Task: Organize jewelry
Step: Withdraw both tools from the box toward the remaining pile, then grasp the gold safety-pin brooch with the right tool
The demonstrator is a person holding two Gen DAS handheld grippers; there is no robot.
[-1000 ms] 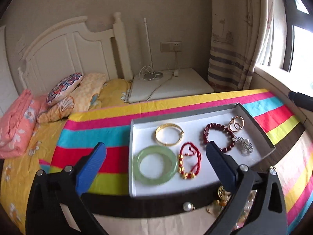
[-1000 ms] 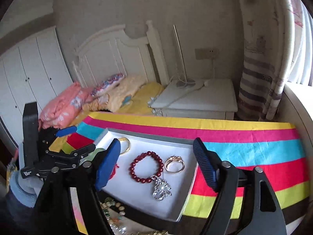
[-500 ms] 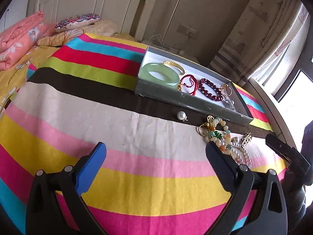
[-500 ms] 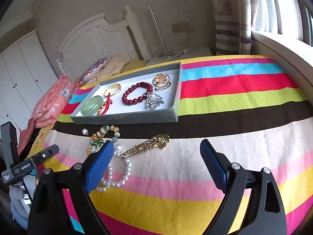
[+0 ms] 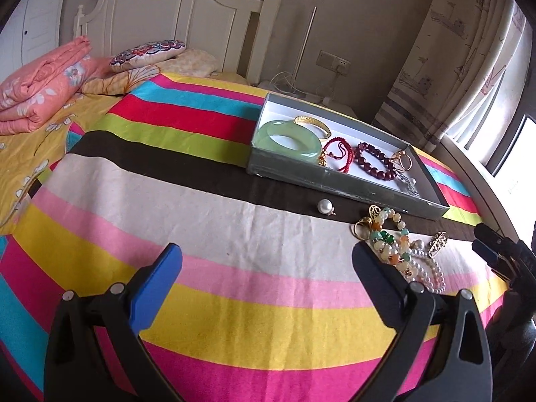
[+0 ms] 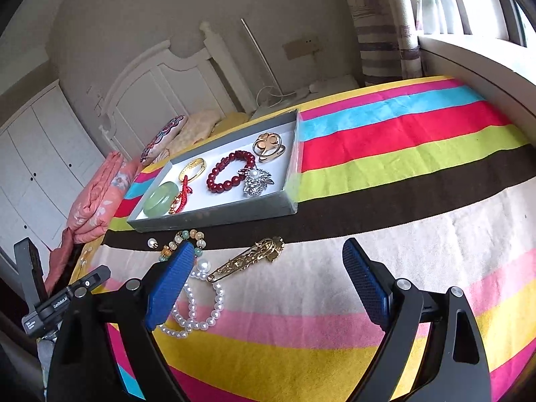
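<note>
Both claws stand wide apart and hold nothing. The left claw [image 5: 266, 266] hovers over the striped cloth [image 5: 207, 227]; the right claw [image 6: 268, 264] hovers just above a pearl necklace [image 6: 201, 305] and a gold brooch [image 6: 248, 258]. Beyond them, a grey tray [image 6: 214, 216] holds a jade bangle [image 5: 289, 137] and a red bead bracelet [image 6: 229, 171].

One grey tray [image 6: 214, 216] sits on the striped cloth and holds six pieces: one green jade bangle [image 6: 160, 198], one gold bangle [image 6: 191, 168], one red cord bracelet [image 6: 181, 196], one dark red bead bracelet [image 6: 229, 176], one gold clover ring [image 6: 269, 145] and one silver pearl brooch [image 6: 256, 181].

On the cloth just in front of the tray lie four more: one loose pearl [image 5: 325, 206], one multicolour bead bracelet [image 5: 390, 238], one pearl necklace [image 6: 197, 308] and one gold hairpin [image 6: 248, 259].
</note>
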